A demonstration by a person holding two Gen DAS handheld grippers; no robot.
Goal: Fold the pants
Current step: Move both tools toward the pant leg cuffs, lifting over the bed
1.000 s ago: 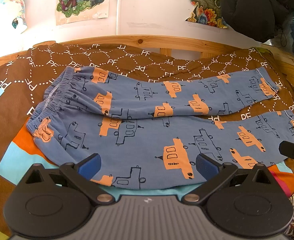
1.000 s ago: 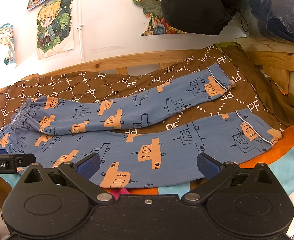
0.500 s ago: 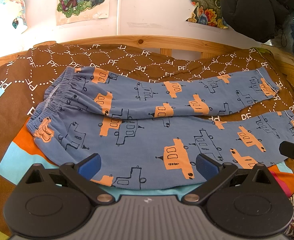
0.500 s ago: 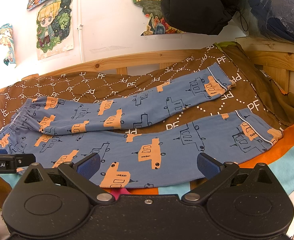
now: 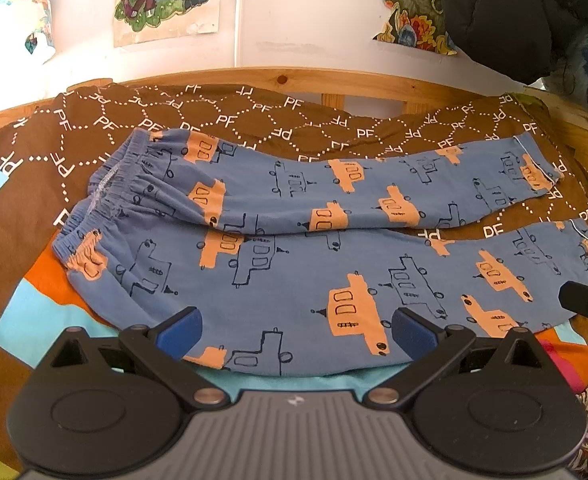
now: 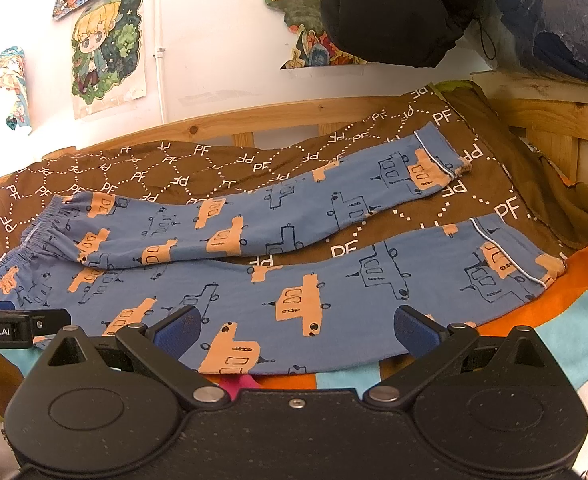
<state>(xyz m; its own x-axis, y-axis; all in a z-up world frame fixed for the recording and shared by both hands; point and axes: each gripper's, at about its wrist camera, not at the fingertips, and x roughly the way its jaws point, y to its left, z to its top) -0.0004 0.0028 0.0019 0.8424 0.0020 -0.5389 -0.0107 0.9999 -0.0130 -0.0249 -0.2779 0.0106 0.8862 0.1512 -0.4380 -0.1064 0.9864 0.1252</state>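
Blue pants (image 5: 294, 272) with orange and outlined car prints lie spread flat on the bed, waistband (image 5: 105, 196) at the left, both legs running right and slightly apart. They also show in the right wrist view (image 6: 277, 276), cuffs (image 6: 510, 268) at the right. My left gripper (image 5: 296, 330) is open and empty just above the near edge of the front leg, near the waist end. My right gripper (image 6: 296, 330) is open and empty over the near edge of the front leg, further right. Each gripper's tip shows in the other's view.
A brown blanket (image 5: 221, 120) with white PF print covers the bed, with orange and light blue bedding (image 6: 574, 320) at the near edge. A wooden bed rail (image 5: 334, 84) runs behind. A black bag (image 6: 394, 8) hangs at the upper right. Posters are on the wall.
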